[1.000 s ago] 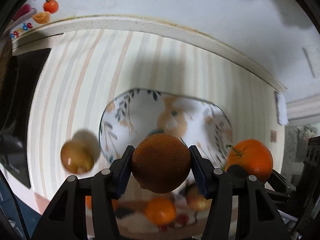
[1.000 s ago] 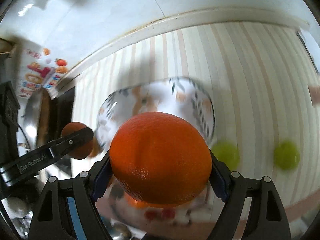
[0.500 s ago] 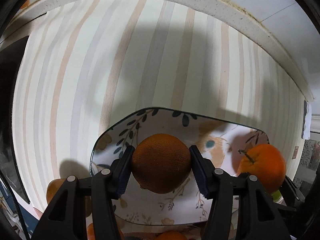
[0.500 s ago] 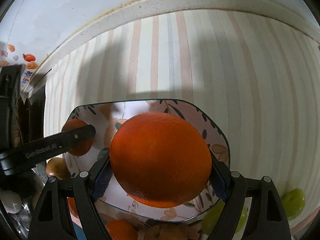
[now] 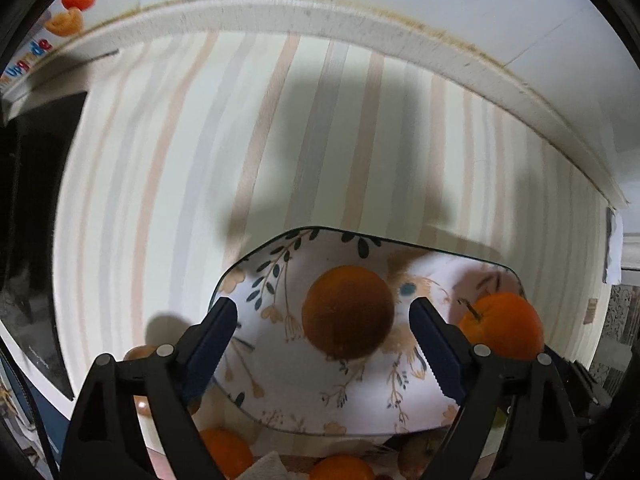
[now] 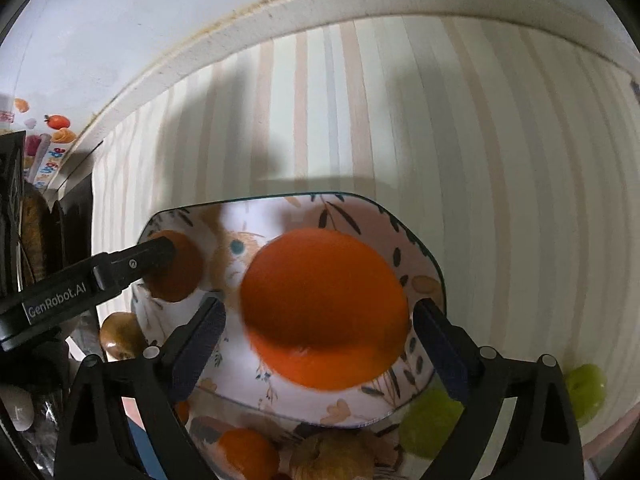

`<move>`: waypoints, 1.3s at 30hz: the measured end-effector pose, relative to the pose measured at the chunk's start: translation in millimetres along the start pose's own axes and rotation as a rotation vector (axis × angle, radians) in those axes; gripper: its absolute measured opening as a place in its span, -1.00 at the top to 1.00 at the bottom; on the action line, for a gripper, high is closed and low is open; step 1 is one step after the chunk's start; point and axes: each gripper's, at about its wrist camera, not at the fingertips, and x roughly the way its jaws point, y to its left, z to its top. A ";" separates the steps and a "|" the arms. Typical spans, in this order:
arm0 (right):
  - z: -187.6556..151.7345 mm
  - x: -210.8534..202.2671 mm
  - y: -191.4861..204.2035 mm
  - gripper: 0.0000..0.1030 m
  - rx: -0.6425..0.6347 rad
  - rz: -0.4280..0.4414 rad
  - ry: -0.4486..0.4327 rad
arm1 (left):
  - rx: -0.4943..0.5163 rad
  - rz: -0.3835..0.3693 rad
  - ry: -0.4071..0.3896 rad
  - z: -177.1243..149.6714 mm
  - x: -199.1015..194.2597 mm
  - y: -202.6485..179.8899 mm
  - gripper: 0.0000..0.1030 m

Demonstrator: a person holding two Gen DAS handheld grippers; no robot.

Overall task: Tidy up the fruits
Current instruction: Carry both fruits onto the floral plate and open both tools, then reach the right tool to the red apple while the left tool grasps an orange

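Observation:
A floral plate (image 5: pixel 320 400) lies on a striped cloth. My left gripper (image 5: pixel 322 312) points down over it, its jaws opening, and a dull brownish orange (image 5: pixel 348 312) sits between them on the plate with a gap at each pad. My right gripper (image 6: pixel 318 312) hovers over the same plate (image 6: pixel 360 204), its jaws also opening. Between them a large bright orange (image 6: pixel 324 312) is blurred and free of both pads. The right wrist view shows the left gripper's finger (image 6: pixel 132 264) in front of the dull orange (image 6: pixel 180 276). The bright orange (image 5: pixel 504 326) appears at the plate's right in the left wrist view.
Two green fruits (image 6: pixel 584 392) (image 6: pixel 432 420) lie right of the plate. A brown fruit (image 6: pixel 120 334) sits at its left. More oranges (image 5: pixel 228 452) (image 6: pixel 248 456) lie at its near side. A dark appliance (image 5: pixel 36 240) stands at far left. A raised counter edge (image 5: pixel 280 12) borders the cloth.
Both grippers came down over the plate. Each was shut on its orange before; now both have spread their jaws and the oranges sit loose between the pads.

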 end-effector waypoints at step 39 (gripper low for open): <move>-177.5 -171.9 80.2 -0.88 -0.008 -0.098 -0.292 | 0.188 0.010 -0.292 -165.6 -148.5 36.6 -0.71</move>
